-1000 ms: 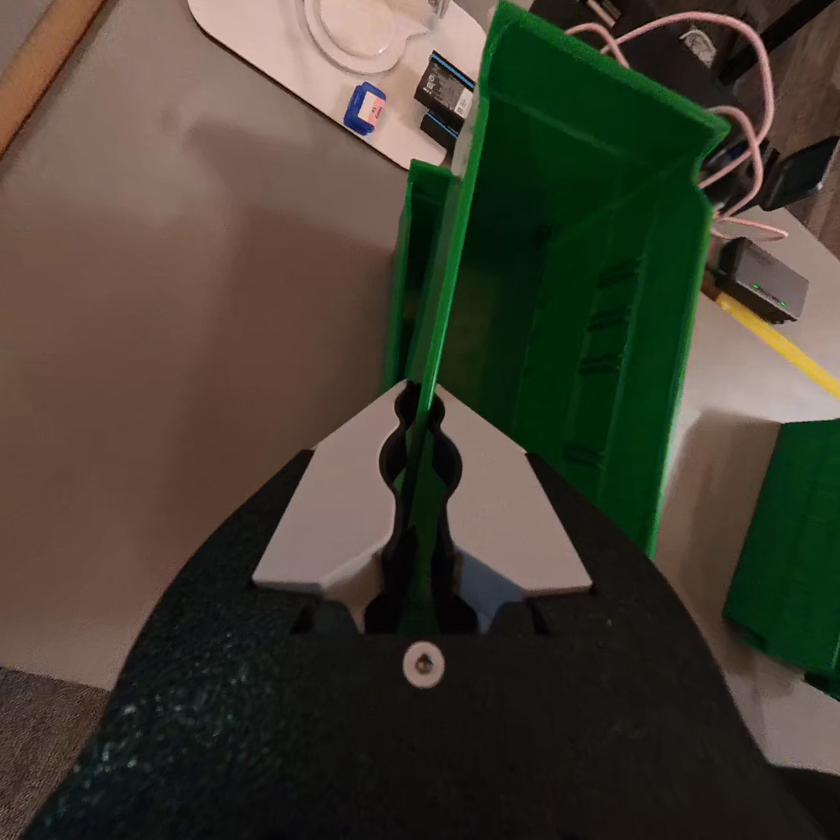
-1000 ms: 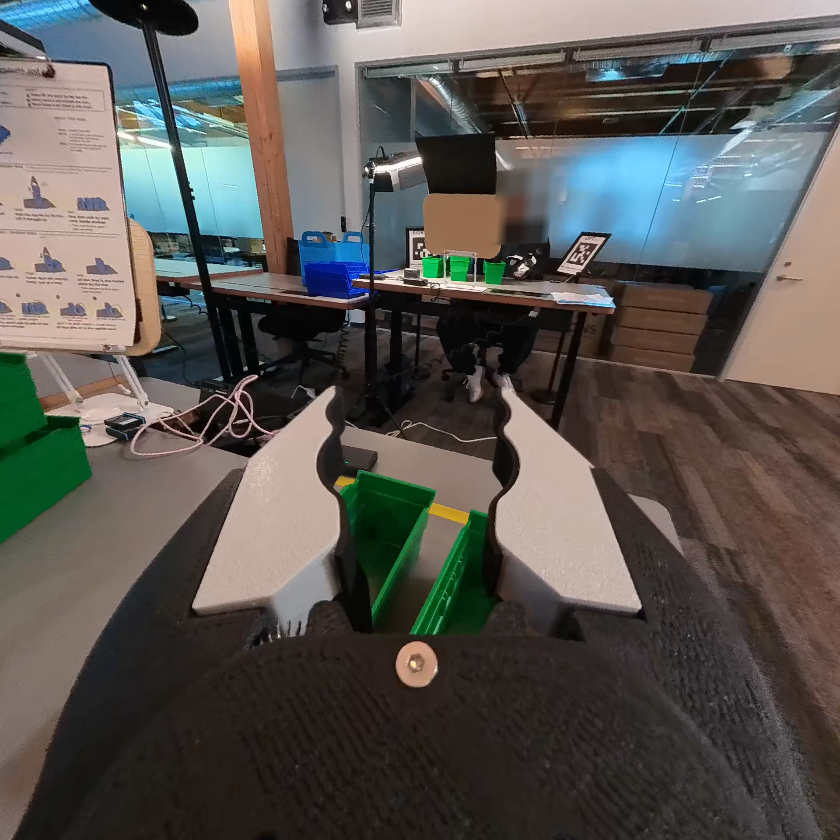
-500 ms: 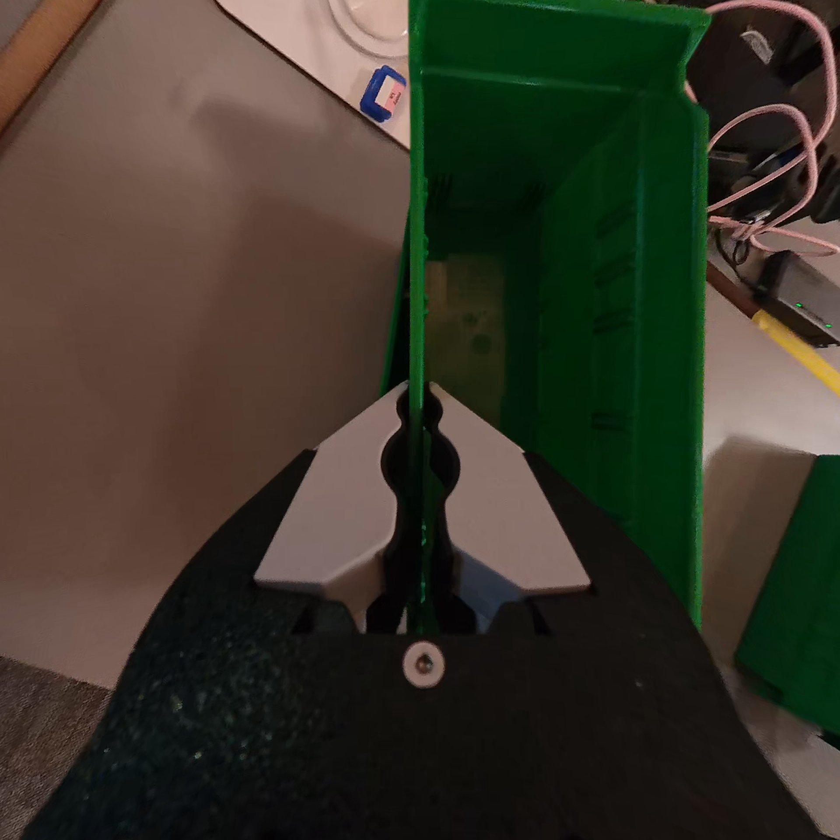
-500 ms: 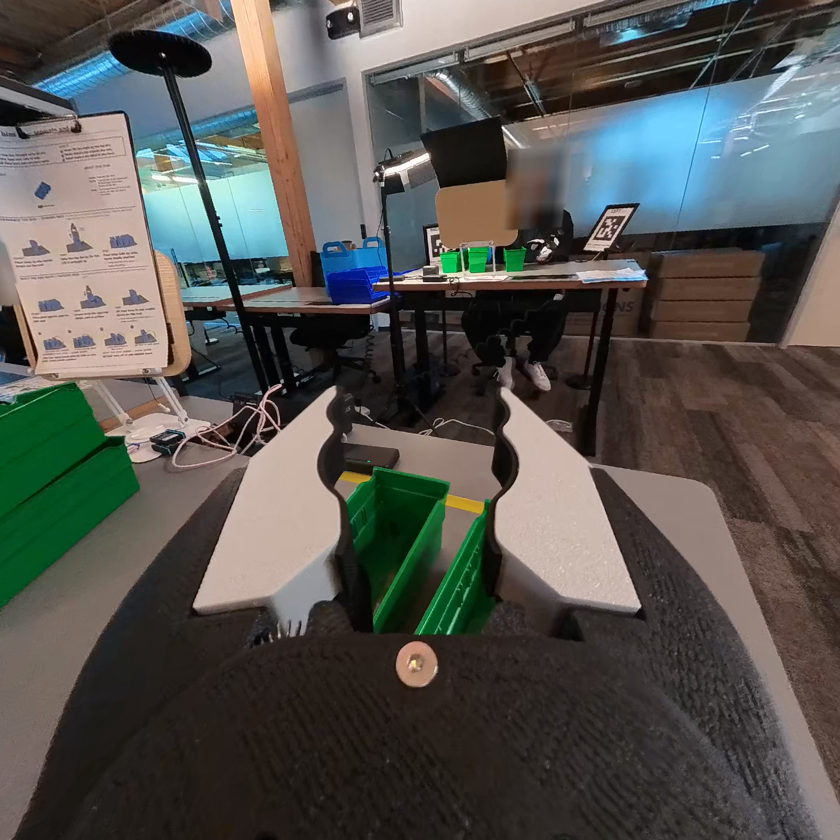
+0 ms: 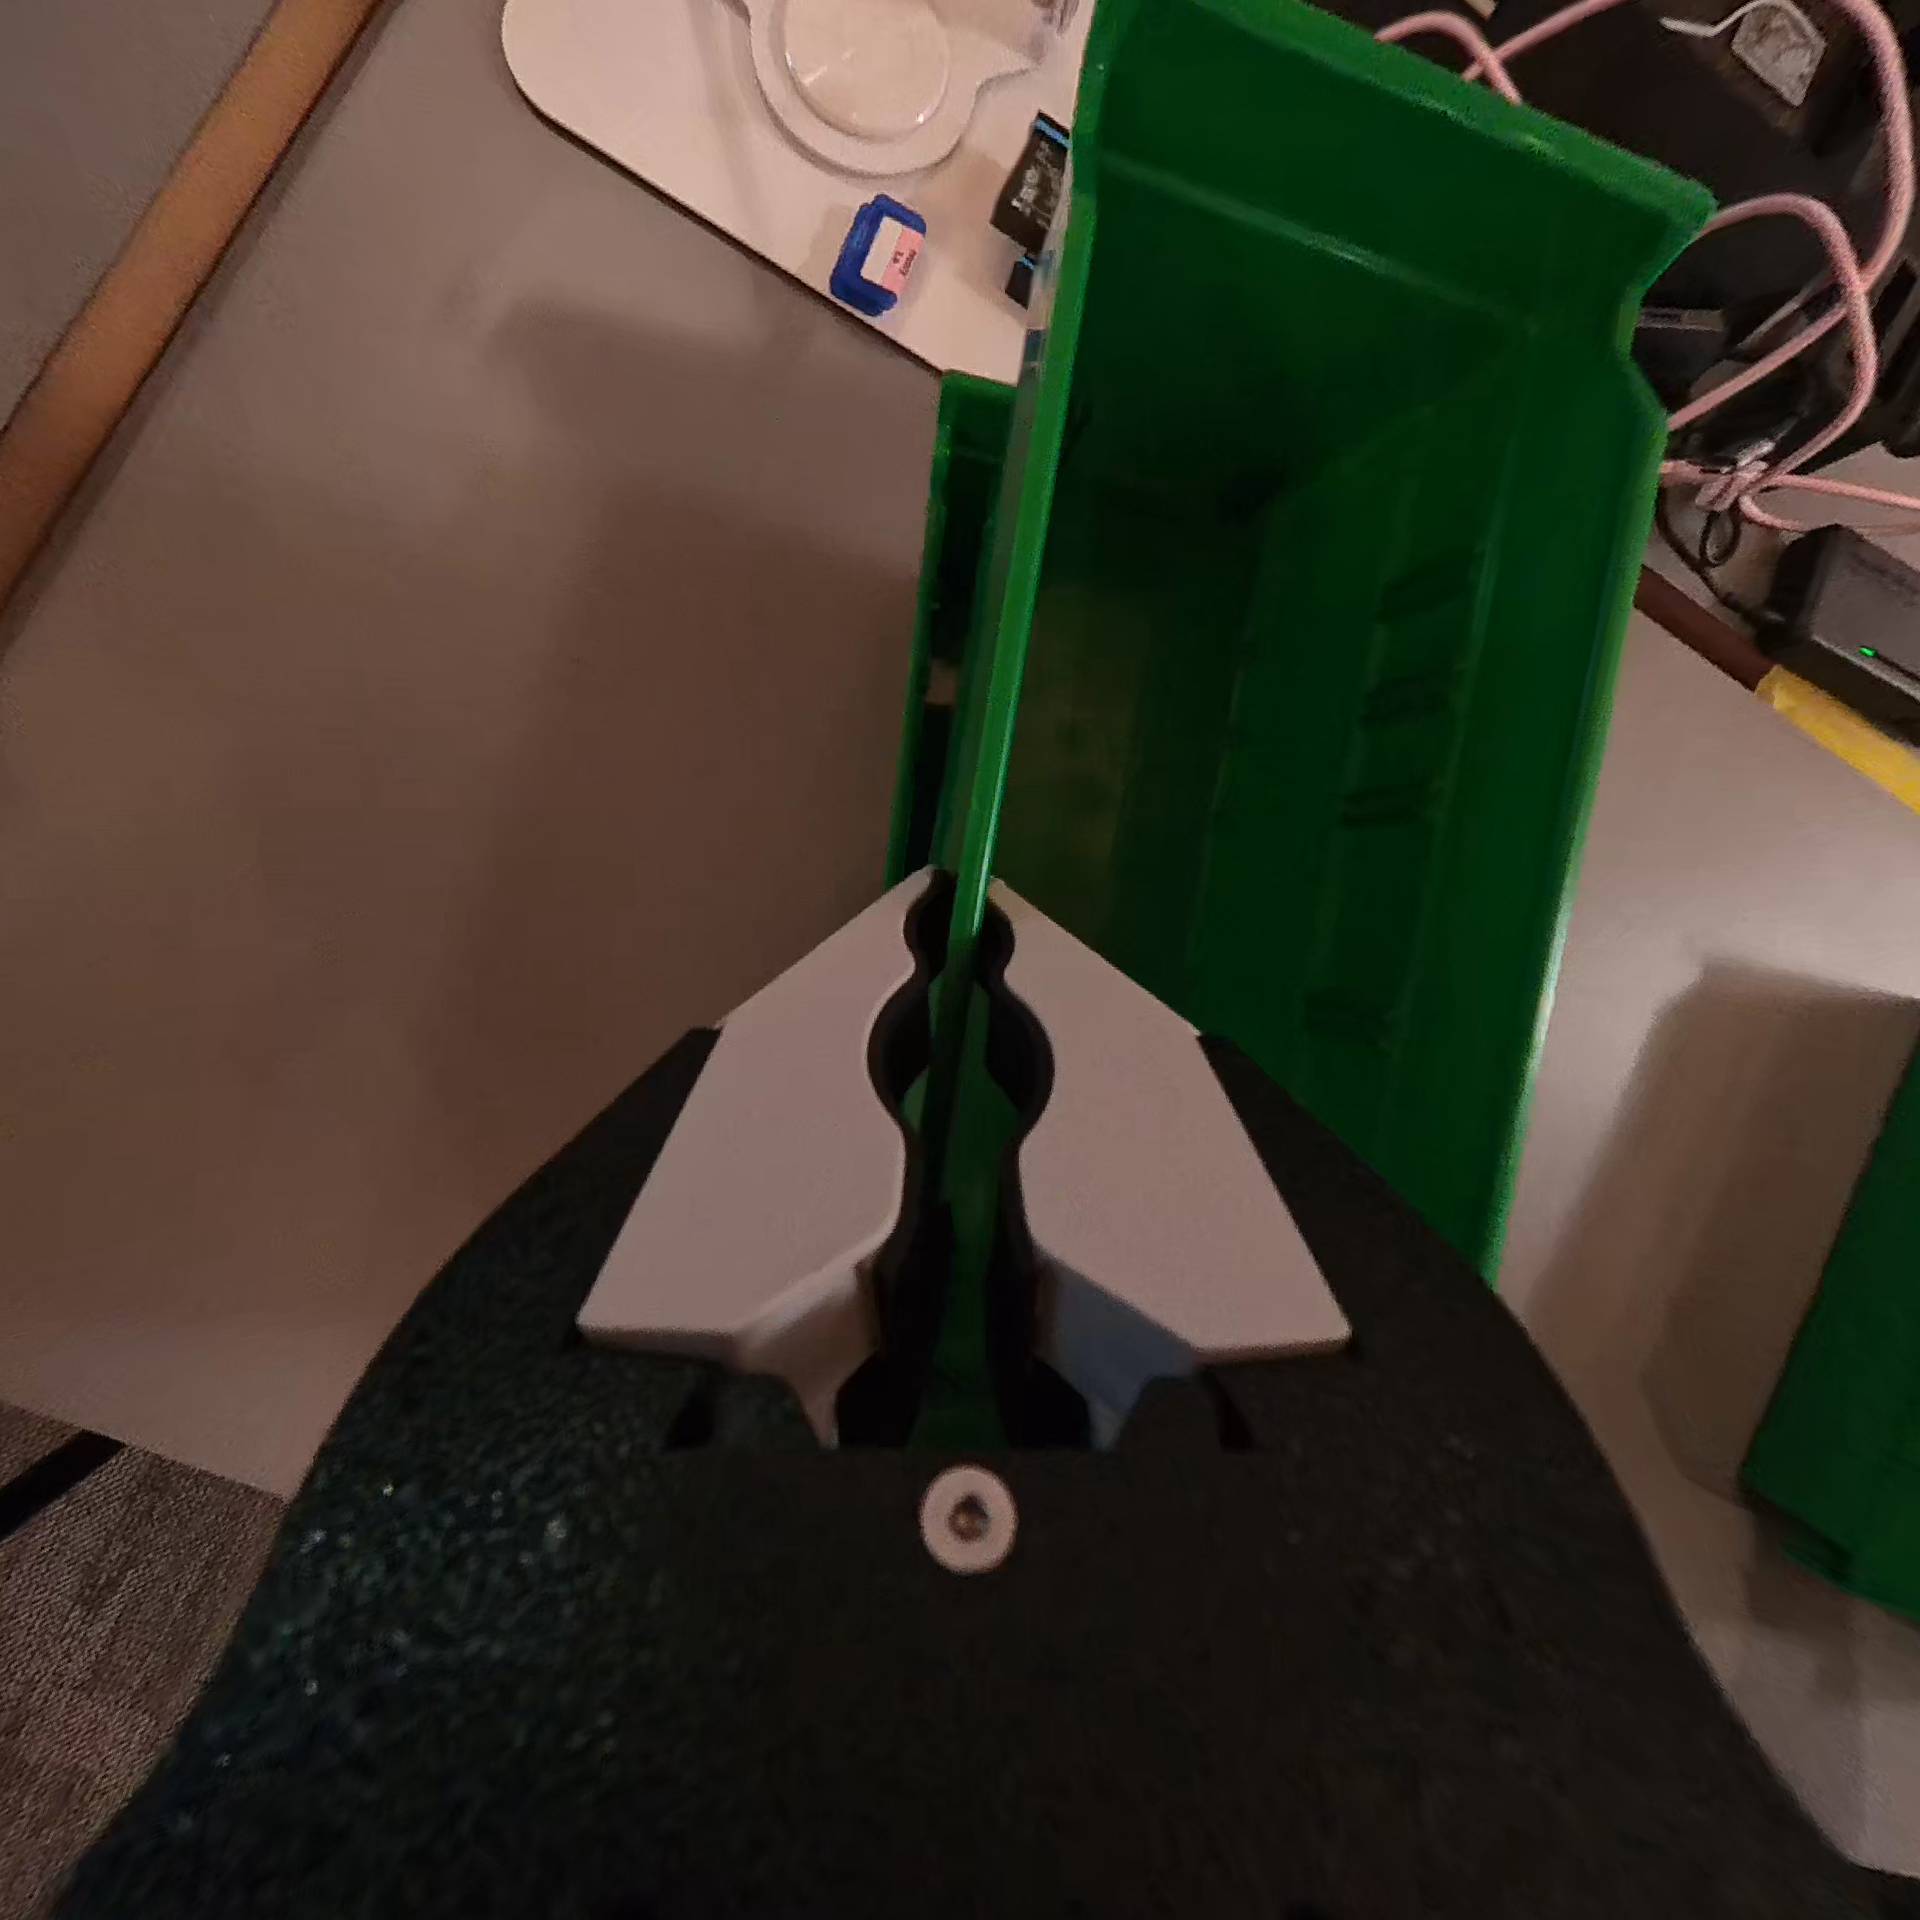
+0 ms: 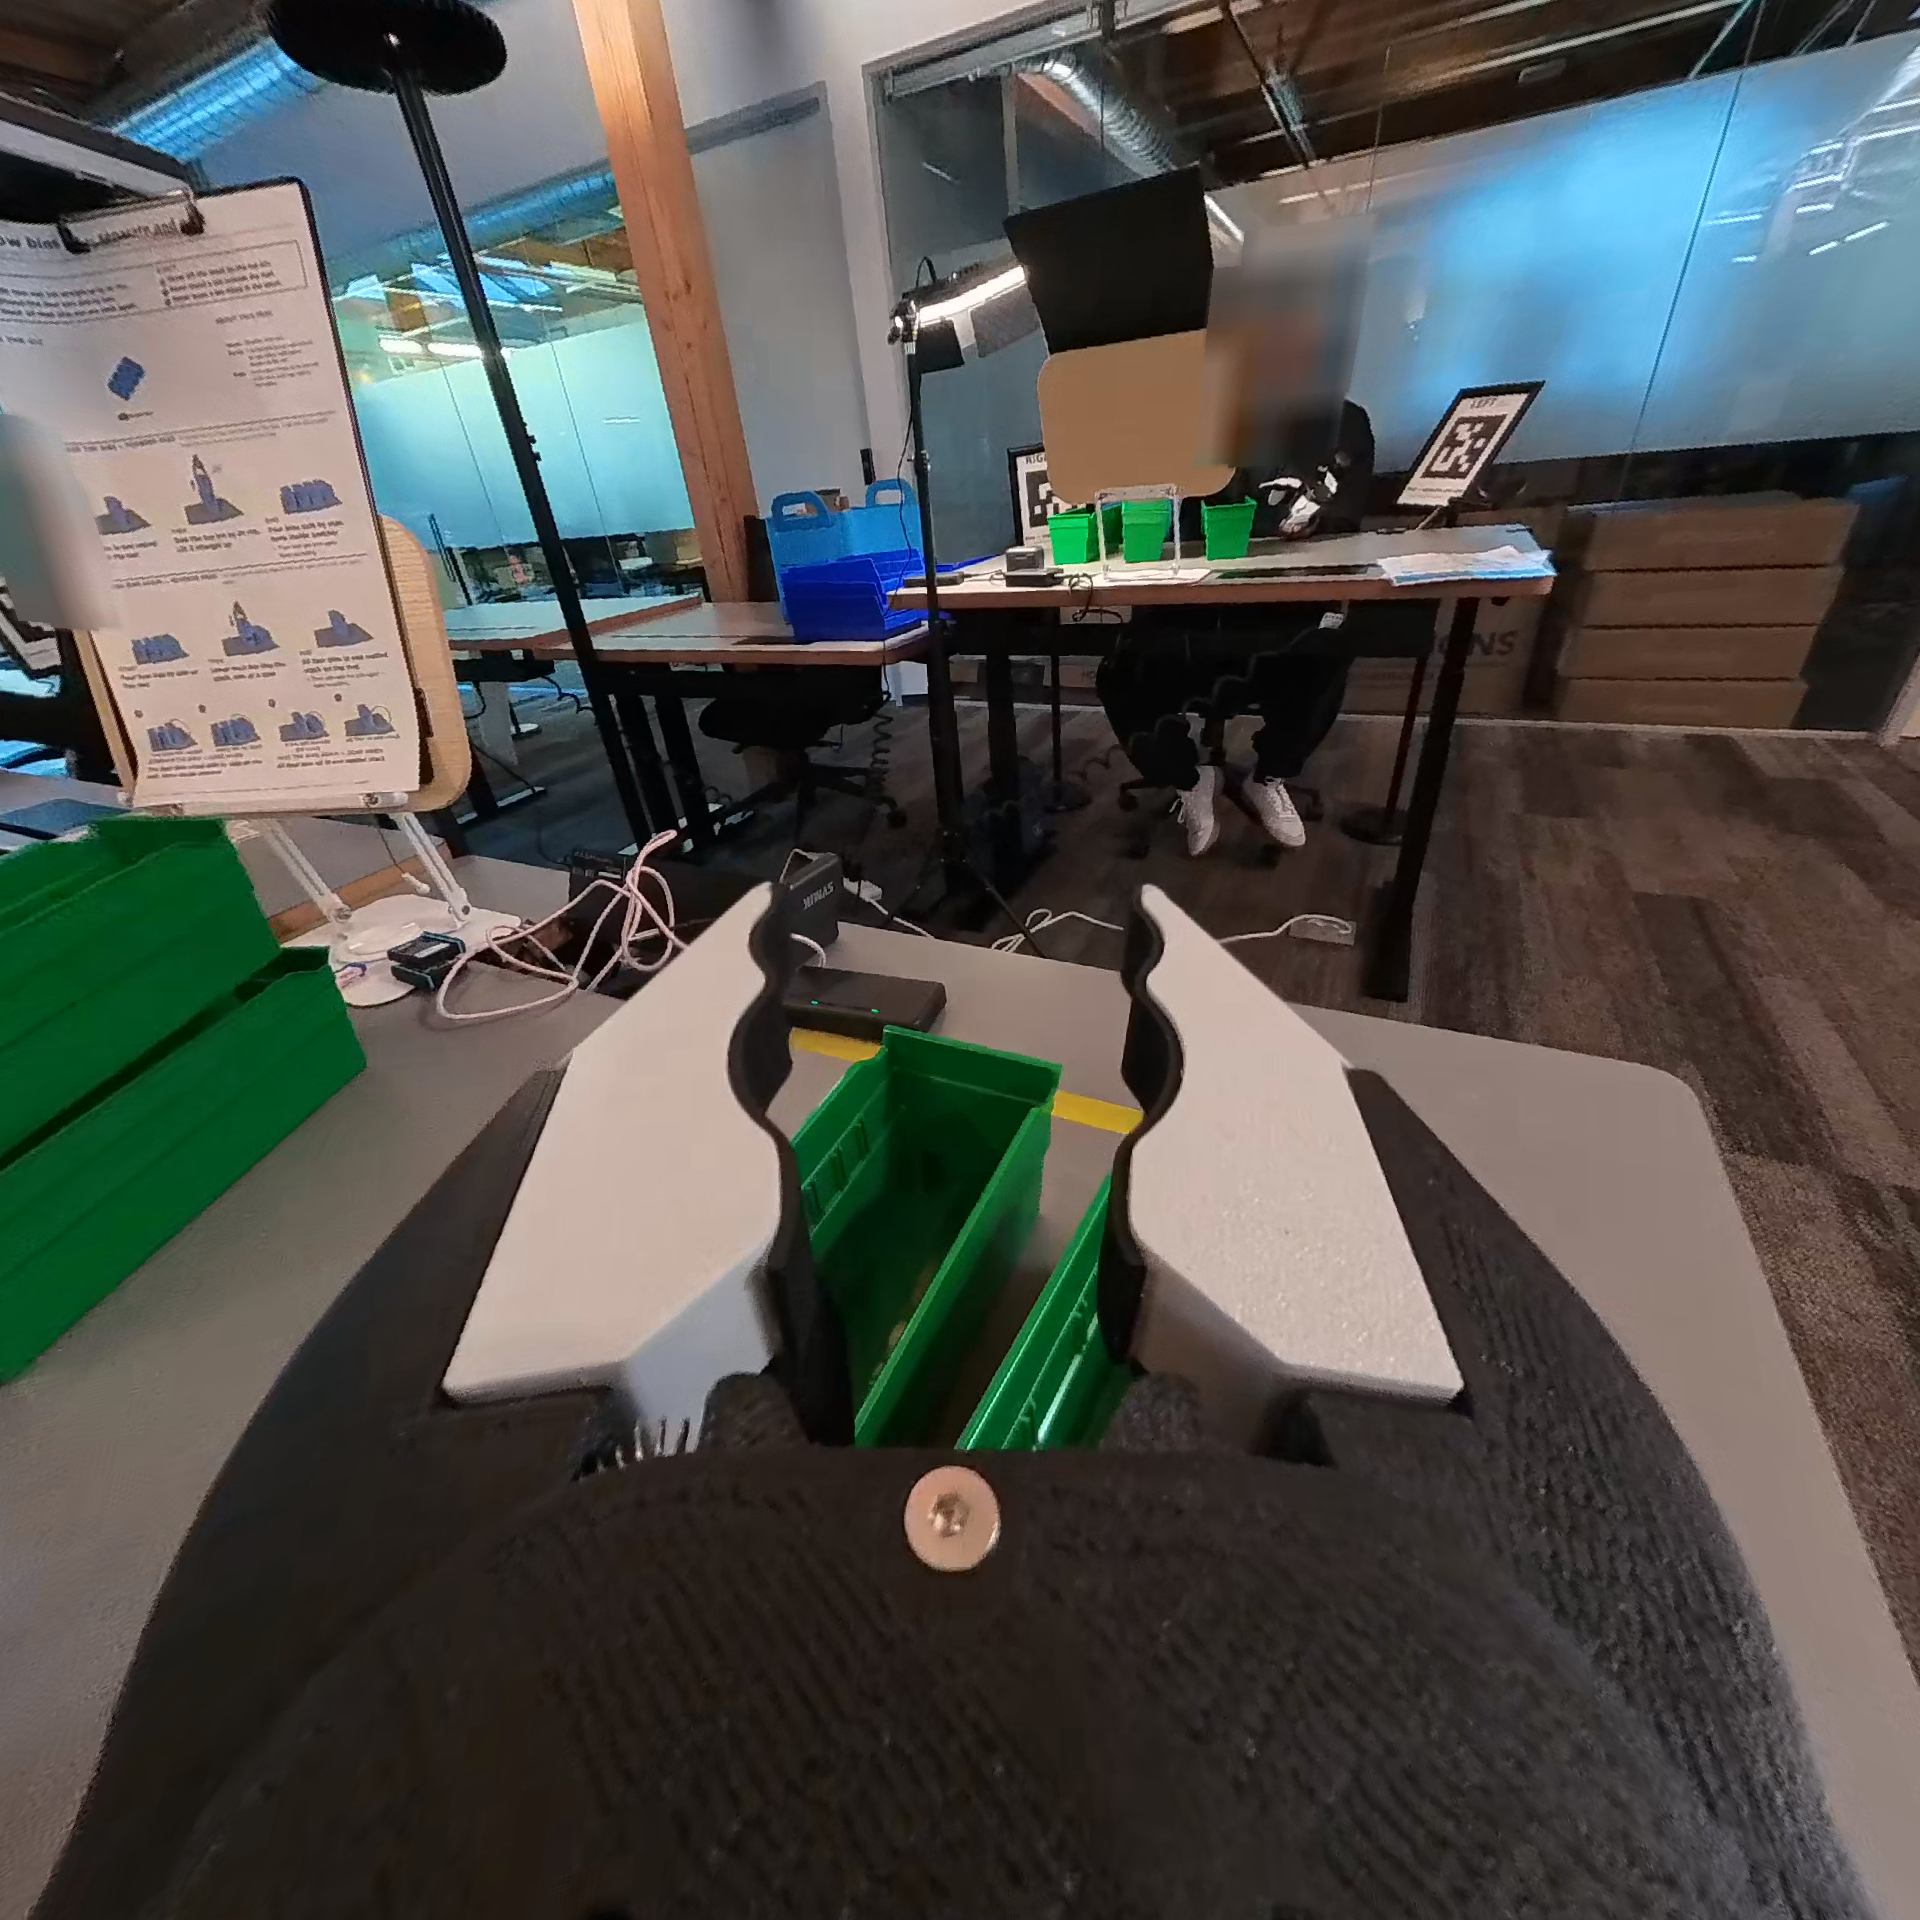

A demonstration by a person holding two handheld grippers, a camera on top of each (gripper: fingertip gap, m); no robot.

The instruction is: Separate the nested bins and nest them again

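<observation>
In the left wrist view my left gripper (image 5: 961, 894) is shut on the left side wall of a long green bin (image 5: 1299, 623). I hold it tilted, partly inside a second green bin (image 5: 948, 582) whose rim shows on its left. A third green bin (image 5: 1849, 1351) lies at the right edge. In the right wrist view my right gripper (image 6: 956, 914) is open and empty above two separate green bins (image 6: 914, 1195) (image 6: 1049, 1340) on the grey table. The held bin and the one under it show at the left (image 6: 135, 1039).
A white stand base (image 5: 727, 135) with a blue item (image 5: 878, 255) and black batteries lies behind the bins. Pink cables (image 5: 1818, 260), a black power bank (image 6: 862, 1003) and yellow tape (image 6: 1091, 1112) are at the far edge. A clipboard stand (image 6: 229, 499) stands at the left.
The held bin swung straight, then tilted again over the lower bin. The right gripper stayed open and its view dropped toward the table; the bins at the left came closer.
</observation>
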